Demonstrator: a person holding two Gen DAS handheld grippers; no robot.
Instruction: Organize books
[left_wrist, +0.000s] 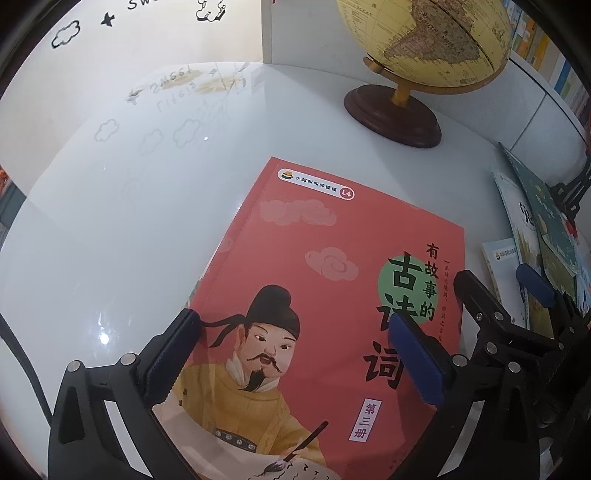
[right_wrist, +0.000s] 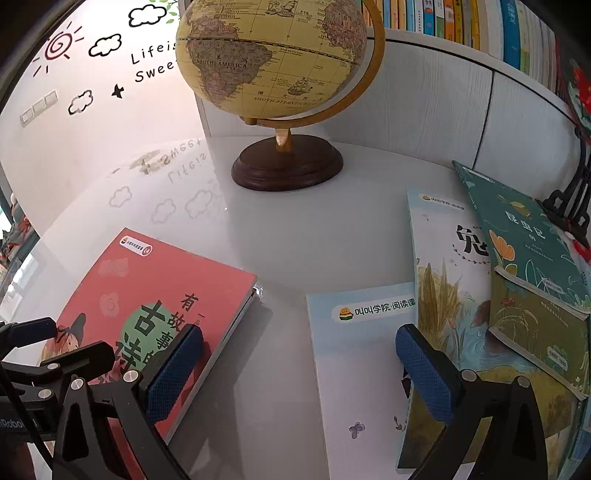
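Observation:
A red book (left_wrist: 314, 295) with a painted figure in yellow lies flat on the white table (left_wrist: 129, 240). My left gripper (left_wrist: 295, 354) hangs open just above its lower half, one finger at the left edge and the other over the title; nothing is gripped. In the right wrist view my right gripper (right_wrist: 301, 369) is open over the gap between the red book (right_wrist: 155, 295) and a pale blue book (right_wrist: 354, 369). Its left pad (right_wrist: 173, 373) hovers over the red book's corner. A white book with reeds (right_wrist: 443, 288) and a green book (right_wrist: 524, 240) overlap at the right.
A globe (right_wrist: 273, 55) on a dark wooden base (right_wrist: 288, 166) stands at the back of the table. Behind it runs a shelf of upright books (right_wrist: 461, 22). A black metal stand (right_wrist: 569, 206) sits at the far right. A wall with decals closes the left side.

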